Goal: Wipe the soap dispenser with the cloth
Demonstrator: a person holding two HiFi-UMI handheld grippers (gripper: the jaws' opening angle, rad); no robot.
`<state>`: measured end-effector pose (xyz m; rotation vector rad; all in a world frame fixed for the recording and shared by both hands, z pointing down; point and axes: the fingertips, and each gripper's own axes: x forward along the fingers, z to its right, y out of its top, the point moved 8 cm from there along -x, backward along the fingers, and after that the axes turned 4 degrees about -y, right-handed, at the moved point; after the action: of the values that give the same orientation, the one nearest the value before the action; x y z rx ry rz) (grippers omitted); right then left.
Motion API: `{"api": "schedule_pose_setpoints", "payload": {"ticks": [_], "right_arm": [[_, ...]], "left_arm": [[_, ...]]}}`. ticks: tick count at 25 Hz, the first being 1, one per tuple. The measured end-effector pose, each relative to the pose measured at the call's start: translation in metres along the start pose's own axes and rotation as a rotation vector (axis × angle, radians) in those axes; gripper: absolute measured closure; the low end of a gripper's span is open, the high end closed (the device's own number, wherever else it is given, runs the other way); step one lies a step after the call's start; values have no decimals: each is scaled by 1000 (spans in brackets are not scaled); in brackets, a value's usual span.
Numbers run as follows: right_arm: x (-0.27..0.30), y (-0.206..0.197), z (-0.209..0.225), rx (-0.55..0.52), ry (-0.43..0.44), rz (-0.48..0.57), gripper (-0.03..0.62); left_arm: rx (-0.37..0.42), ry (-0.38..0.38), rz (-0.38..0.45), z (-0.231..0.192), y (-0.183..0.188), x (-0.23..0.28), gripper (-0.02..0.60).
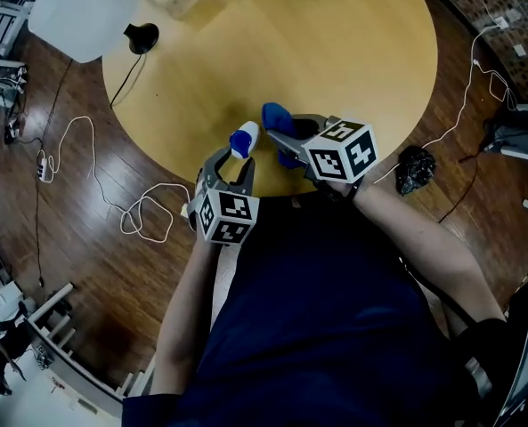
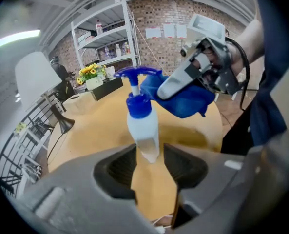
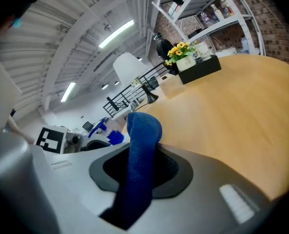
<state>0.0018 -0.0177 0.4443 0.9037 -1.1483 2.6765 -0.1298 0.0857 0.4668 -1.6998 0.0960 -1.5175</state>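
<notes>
Left gripper view: your left gripper [image 2: 148, 154] grips the dispenser [image 2: 143, 128] base, pump pointing away along the jaws; right gripper [image 3: 142, 168] pinches the cloth [image 3: 143, 130]; box [image 2: 108, 86] holds flowers [image 2: 89, 71].

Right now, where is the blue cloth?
In the head view the cloth is pinched in the right gripper over the table's near edge, just right of the dispenser that the left gripper holds.
</notes>
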Motion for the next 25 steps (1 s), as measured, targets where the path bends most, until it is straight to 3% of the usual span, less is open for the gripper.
{"api": "schedule_pose_setpoints", "payload": {"ticks": [3, 8, 16, 20, 23, 25], "right_arm": [[-3, -7, -13, 2, 14, -34, 491], [1, -17, -3, 80, -93, -84, 490], [-7, -4, 20, 114, -126, -23, 490], [-26, 1, 15, 146, -106, 34, 490], [-38, -10, 3, 134, -73, 17, 490], [-40, -19, -5, 123, -51, -11, 490]], "left_arm": [[94, -44, -24, 7, 2, -1, 405], [254, -139, -42, 32, 9, 3, 451], [182, -181, -14, 42, 31, 20, 463], [166, -124, 6, 25, 32, -4, 462], [162, -65, 41, -5, 29, -30, 459], [187, -101, 76, -21, 35, -33, 385]]}}
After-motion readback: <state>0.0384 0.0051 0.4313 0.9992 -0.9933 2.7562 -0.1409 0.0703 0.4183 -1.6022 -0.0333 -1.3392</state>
